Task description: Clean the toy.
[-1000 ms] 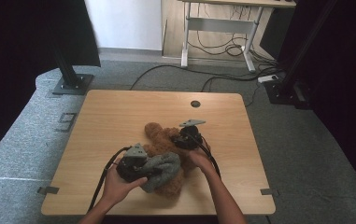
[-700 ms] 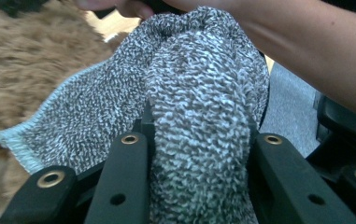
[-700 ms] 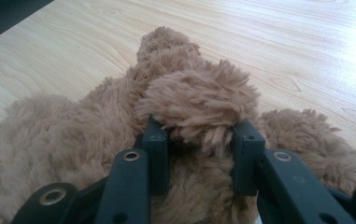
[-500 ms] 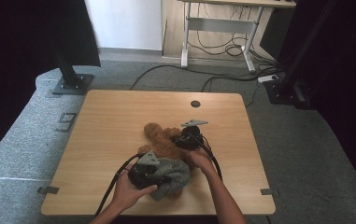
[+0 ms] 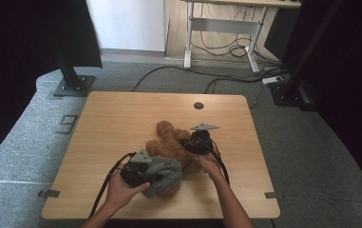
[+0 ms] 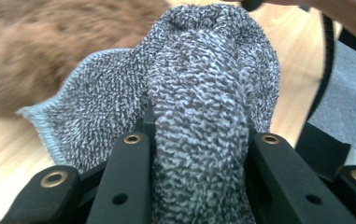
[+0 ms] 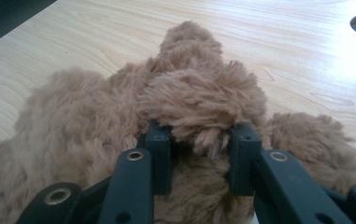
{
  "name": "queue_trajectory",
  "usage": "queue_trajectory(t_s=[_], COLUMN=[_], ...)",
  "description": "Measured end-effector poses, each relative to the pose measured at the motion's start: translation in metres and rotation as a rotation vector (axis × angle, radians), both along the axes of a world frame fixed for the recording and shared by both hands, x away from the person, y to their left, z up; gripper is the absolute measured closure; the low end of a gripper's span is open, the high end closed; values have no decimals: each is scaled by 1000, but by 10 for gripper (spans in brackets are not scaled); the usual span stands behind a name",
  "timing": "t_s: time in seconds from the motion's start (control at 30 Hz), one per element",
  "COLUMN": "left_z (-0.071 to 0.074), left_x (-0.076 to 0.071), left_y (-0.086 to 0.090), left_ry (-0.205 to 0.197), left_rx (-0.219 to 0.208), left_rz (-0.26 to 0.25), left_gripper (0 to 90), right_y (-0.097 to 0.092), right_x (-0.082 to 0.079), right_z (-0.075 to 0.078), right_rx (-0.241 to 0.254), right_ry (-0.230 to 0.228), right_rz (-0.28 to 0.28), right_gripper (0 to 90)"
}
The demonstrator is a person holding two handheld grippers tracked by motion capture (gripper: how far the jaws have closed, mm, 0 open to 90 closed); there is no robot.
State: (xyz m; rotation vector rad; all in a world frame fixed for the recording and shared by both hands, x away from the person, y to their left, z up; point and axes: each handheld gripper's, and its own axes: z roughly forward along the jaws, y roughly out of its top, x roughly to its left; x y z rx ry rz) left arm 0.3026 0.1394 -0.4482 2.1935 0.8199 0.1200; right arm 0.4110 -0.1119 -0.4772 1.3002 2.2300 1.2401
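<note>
From the high view, you've got both tools down near the front of the table (image 5: 121,118). Your left tool (image 5: 143,173) sits at the grey towel (image 5: 165,173), which is bunched over the lower end of the brown teddy bear (image 5: 169,142). Your right tool (image 5: 195,142) is against the bear's right side. The bear lies just your side of the table's middle, its head toward the far edge. Pale wood top, a round cable hole (image 5: 198,105) near the far edge, grey carpet (image 5: 311,156) around it, a white desk frame (image 5: 226,28) and loose cables at the back, dark curtains on both sides.

Left gripper view now: your left tool (image 6: 198,135) is pinching a thick roll of towel (image 6: 199,93), pads pressed hard into the terry, the hemmed edge trailing off to the left over the wood and blurred brown fur beyond.

Right gripper view: your right tool (image 7: 199,140) has just been closing, and a tuft of the bear's plush (image 7: 199,98) is caught between the jaws, bulging above them. That looks like a steadying grip.

My read: you're wrapping or rubbing the bear with the towel. Next you'd want to draw the cloth across the body while the right side keeps the bear from sliding.
</note>
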Motion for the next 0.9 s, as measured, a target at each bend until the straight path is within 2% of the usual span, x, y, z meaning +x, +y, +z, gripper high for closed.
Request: queue_trajectory(t_s=[0.2,0.33,0.4,0.43,0.53,0.67,0.8,0.9], left_z=[0,-2,-6,-7,-5,6,23,24], left_x=[15,27,31,32,29,18,-3,-10], left_y=[24,39,46,49,53,42,15,-11], left_ry=[10,8,21,31,51,27,-13,-13], left_rx=[3,31,29,14,-43,-75,-97,-82], left_rz=[66,127,131,129,101,56,-38,-92], left_gripper=[686,685,685,685,684,683,682,682], right_y=[-3,-6,-8,-10,-13,-13,-10,-9], right_x=[-8,-11,-14,-15,-17,-15,-14,-14], right_z=[2,2,1,1,-1,-2,-2,-3], right_rx=[-6,-2,3,9,24,25,26,27], right_ry=[8,17,18,17,18,19,16,16], right_rz=[-18,-28,-32,-33,-42,-58,-72,-79], right_gripper=[692,700,702,703,701,700,700,700])
